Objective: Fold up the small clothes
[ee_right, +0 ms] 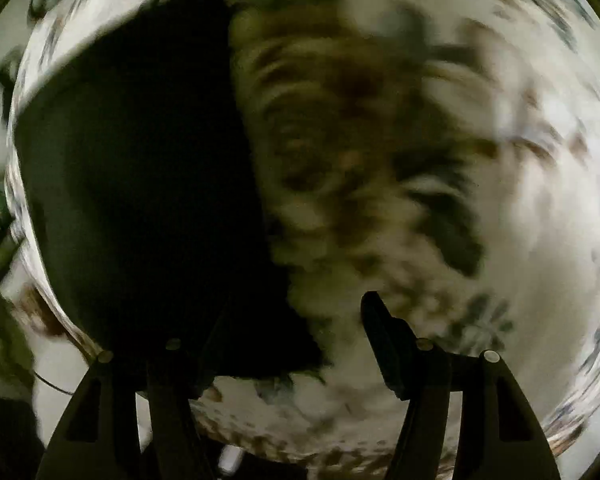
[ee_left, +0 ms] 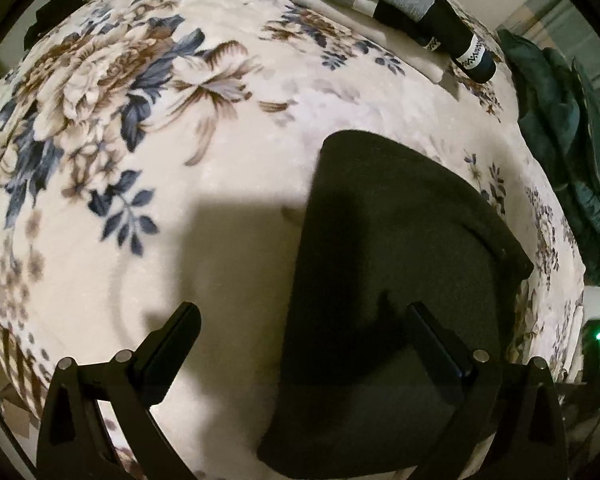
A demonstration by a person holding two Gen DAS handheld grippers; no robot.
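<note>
We hold both grippers with fingers apart, gripping nothing: the left gripper (ee_left: 304, 344) and right gripper (ee_right: 296, 336) above the dark folded garment (ee_left: 384, 280).

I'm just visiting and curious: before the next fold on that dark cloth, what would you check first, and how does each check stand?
1. Dark garment lying flat on the floral blanket: ok.
2. Left gripper open, holding nothing: ok.
3. Right gripper open, holding nothing: ok.
4. Right view sharp enough to aim: not ok, blurred.
5. Folded pile apart from the garment: ok.
</note>
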